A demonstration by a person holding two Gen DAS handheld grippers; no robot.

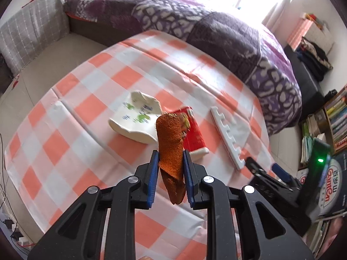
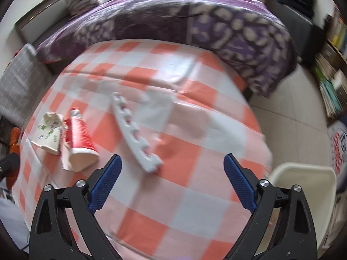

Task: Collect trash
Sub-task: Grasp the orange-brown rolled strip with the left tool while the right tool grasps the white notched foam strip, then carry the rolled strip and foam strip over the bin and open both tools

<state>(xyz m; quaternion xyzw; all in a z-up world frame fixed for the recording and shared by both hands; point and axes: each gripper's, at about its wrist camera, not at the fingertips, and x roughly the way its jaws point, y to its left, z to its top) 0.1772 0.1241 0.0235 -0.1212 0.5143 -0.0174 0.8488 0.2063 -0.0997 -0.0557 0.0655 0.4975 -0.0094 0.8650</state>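
My left gripper (image 1: 170, 158) is shut on an orange peel (image 1: 170, 147), held upright above the checked tablecloth (image 1: 91, 112). On the table lie a crumpled white wrapper with green prints (image 1: 134, 119), a red and white tube (image 1: 195, 134) and a white toothed foam strip (image 1: 226, 138). My right gripper (image 2: 172, 164) is open and empty above the table's near side. In the right wrist view the foam strip (image 2: 134, 130) lies just ahead of it, with the tube (image 2: 79, 134) and the wrapper (image 2: 48, 133) to the left.
A white bin (image 2: 303, 186) stands off the table's right edge. A bed with a purple quilt (image 1: 216, 32) runs along the far side. Bookshelves (image 1: 334, 121) stand at the right. A grey checked cushion (image 1: 32, 34) is at the left.
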